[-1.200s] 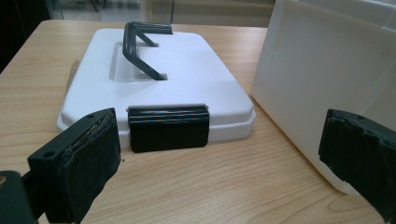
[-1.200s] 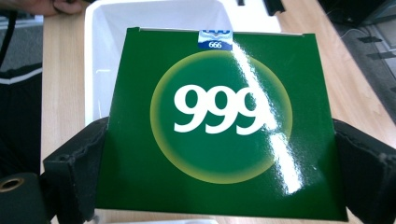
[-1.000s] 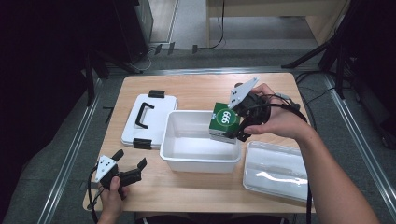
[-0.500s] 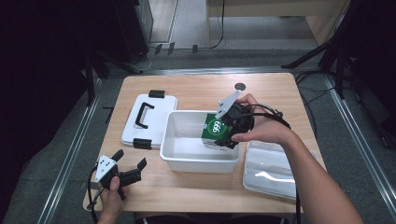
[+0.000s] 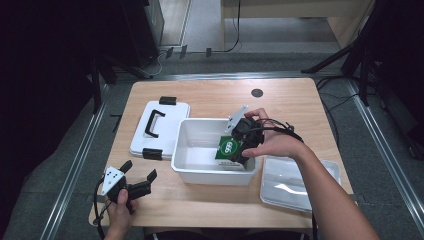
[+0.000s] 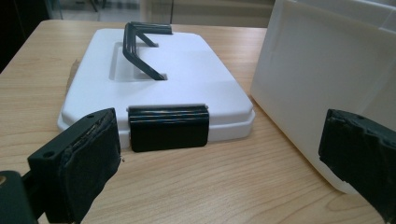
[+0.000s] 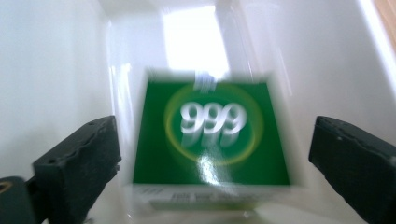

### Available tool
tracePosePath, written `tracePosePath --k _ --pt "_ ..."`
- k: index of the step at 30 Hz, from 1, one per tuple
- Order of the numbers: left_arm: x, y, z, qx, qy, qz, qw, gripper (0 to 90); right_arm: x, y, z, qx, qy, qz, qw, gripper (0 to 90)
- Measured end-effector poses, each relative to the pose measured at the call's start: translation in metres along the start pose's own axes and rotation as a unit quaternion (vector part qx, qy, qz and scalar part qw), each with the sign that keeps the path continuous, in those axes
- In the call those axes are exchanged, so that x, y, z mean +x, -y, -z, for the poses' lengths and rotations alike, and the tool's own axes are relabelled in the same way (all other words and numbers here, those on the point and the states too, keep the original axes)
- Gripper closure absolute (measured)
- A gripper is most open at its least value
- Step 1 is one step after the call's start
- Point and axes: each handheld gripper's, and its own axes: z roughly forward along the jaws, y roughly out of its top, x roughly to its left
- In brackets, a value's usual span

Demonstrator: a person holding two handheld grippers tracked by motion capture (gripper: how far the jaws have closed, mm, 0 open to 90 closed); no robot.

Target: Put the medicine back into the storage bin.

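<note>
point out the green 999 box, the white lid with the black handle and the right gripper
green 999 box (image 7: 212, 135), right gripper view, printed green face
white lid (image 5: 170, 131), high view, flat top beside the handle
right gripper (image 5: 239, 150), high view, between its fingertips

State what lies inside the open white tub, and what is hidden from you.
Inside the white tub sits a green box marked 999, between the right gripper's open jaws. The floor under the box is covered.

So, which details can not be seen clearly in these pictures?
- Green box: blurred in the right gripper view, so its small print is unreadable.
- The same box in the high view: the right gripper partly covers it, so whether it rests on the white bin floor is unclear.
- Lid: its far latch hides behind the handle in the left gripper view.
</note>
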Motion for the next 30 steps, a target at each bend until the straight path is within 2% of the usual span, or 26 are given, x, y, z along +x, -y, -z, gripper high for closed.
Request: tracePosePath --k 5,6,7,9,12,13,14,15,16,22,26,30 --pt "0.0 0.0 0.0 0.0 0.0 0.0 1.0 0.0 0.002 0.0 0.011 -0.015 0.009 0.001 0.9998 2.2" --pt "0.0 0.0 0.0 0.001 0.001 0.0 1.0 0.0 0.002 0.002 0.019 -0.027 0.011 0.003 0.9996 7.6" --pt "0.0 0.0 0.0 0.0 0.0 0.0 1.0 0.0 0.002 0.002 0.019 -0.027 0.011 0.003 0.9996 7.6" --pt "0.0 0.0 0.0 0.001 0.0 -0.002 1.0 0.0 0.004 0.005 0.032 -0.044 0.012 0.001 0.9989 14.0" --pt "0.0 0.0 0.0 0.001 0.0 -0.004 1.0 0.0 0.005 0.01 0.052 -0.062 0.016 0.0 0.9979 16.2" --pt "-0.001 0.0 -0.001 0.0 0.0 -0.003 1.0 0.0 0.007 0.015 0.066 -0.07 0.023 0.001 0.9973 19.2" --pt "-0.001 0.0 -0.001 0.0 0.0 -0.003 1.0 0.0 0.007 0.015 0.066 -0.07 0.023 0.001 0.9973 19.2" --pt "-0.001 0.0 -0.001 0.001 0.0 -0.002 1.0 0.0 0.009 0.021 0.079 -0.078 0.029 0.001 0.9965 22.0" --pt "-0.001 0.0 -0.001 0.001 -0.001 -0.003 1.0 0.0 0.009 0.021 0.079 -0.078 0.029 0.001 0.9965 22.0" --pt "-0.002 0.0 -0.001 0.002 -0.001 -0.006 1.0 0.0 0.01 0.051 0.112 -0.088 0.047 -0.006 0.995 34.7" --pt "-0.002 0.0 -0.002 0.002 -0.001 -0.007 1.0 0.0 0.01 0.075 0.126 -0.081 0.035 -0.004 0.9961 44.5" --pt "-0.003 0.0 -0.002 0.003 -0.002 -0.009 0.9999 0.0 0.011 0.088 0.131 -0.078 0.027 -0.001 0.9966 47.9"
